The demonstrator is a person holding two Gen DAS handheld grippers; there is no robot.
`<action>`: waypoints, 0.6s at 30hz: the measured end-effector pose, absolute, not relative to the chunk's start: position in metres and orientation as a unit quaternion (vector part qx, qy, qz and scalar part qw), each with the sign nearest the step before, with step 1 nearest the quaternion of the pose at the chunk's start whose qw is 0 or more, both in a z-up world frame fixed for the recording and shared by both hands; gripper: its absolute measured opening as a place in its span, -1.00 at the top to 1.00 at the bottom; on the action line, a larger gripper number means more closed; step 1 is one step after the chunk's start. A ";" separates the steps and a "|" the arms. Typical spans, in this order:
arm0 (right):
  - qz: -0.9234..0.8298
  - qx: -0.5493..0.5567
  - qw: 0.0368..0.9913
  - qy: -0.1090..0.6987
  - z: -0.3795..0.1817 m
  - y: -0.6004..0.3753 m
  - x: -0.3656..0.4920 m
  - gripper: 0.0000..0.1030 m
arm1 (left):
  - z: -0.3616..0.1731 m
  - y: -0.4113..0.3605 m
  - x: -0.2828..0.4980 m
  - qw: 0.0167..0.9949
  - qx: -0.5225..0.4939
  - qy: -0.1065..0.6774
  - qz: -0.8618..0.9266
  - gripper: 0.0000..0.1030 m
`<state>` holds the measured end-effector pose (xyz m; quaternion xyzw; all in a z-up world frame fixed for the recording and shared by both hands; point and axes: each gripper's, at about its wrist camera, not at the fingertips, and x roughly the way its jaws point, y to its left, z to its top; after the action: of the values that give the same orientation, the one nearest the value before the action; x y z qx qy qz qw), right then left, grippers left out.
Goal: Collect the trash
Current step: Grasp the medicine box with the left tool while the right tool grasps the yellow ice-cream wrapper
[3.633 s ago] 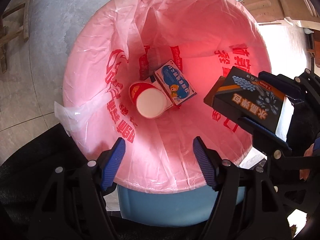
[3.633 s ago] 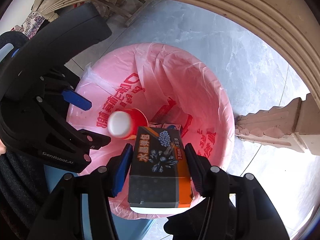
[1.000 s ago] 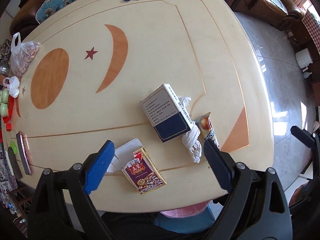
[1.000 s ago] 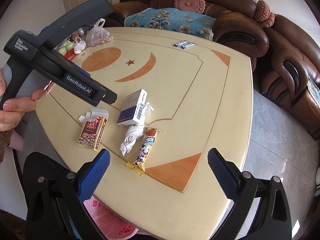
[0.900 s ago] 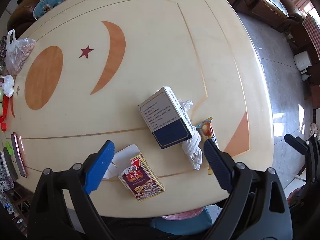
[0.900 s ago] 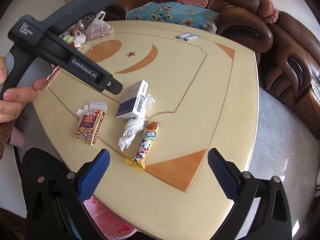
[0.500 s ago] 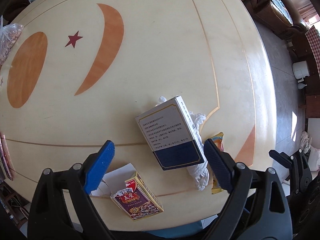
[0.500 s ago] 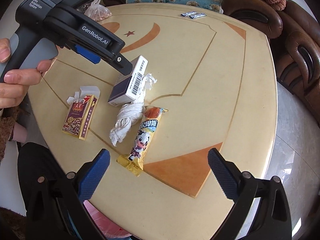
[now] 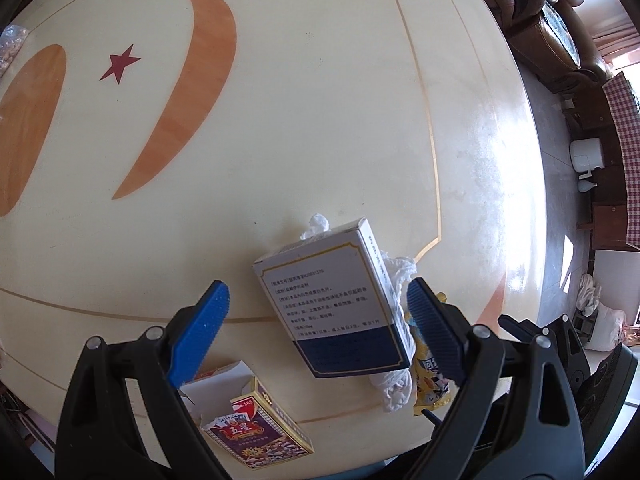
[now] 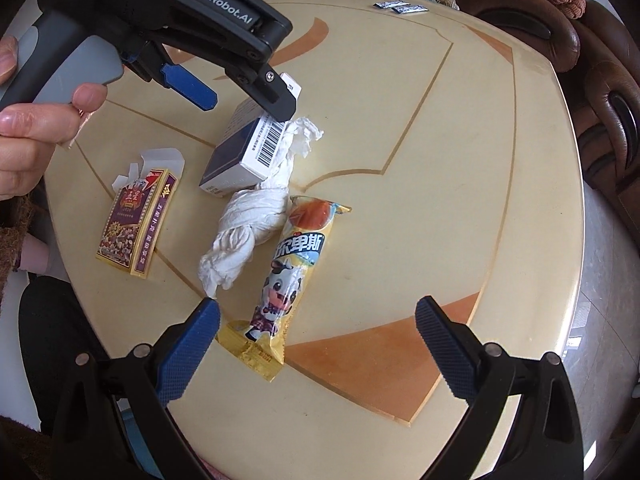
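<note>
My left gripper [image 9: 316, 332] straddles the white-and-navy cardboard box [image 9: 334, 306] with its jaws wide, a clear gap on the left side. On the right, the twisted white tissue wad [image 10: 248, 228] and the yellow cow-printed snack wrapper [image 10: 290, 276] crowd that finger. The purple-and-gold card box [image 10: 134, 224] lies apart. Beyond them, the cream table [image 10: 420, 140] is bare — open room for my right gripper [image 10: 316, 334].

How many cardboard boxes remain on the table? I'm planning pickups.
2: the white-and-blue box under the left gripper, against the crumpled tissue; the opened card box near the table's edge. None looks hidden.
</note>
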<state>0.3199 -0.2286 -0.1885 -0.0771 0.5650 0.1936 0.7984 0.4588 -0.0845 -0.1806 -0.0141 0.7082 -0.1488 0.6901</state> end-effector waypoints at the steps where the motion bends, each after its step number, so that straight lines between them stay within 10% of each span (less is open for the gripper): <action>1: 0.192 -0.079 0.799 0.565 -0.190 -0.229 0.320 -0.86 | -0.182 -0.085 0.459 0.690 -0.015 0.708 -0.151 -0.71; 18: 0.193 -0.090 0.807 0.551 -0.199 -0.218 0.317 -0.64 | -0.196 -0.070 0.474 0.681 -0.093 0.705 -0.176 -0.66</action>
<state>0.3172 -0.2183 -0.1987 -0.0904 0.5514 0.1928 0.8066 0.4735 -0.0697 -0.1960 -0.0933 0.7048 -0.1760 0.6809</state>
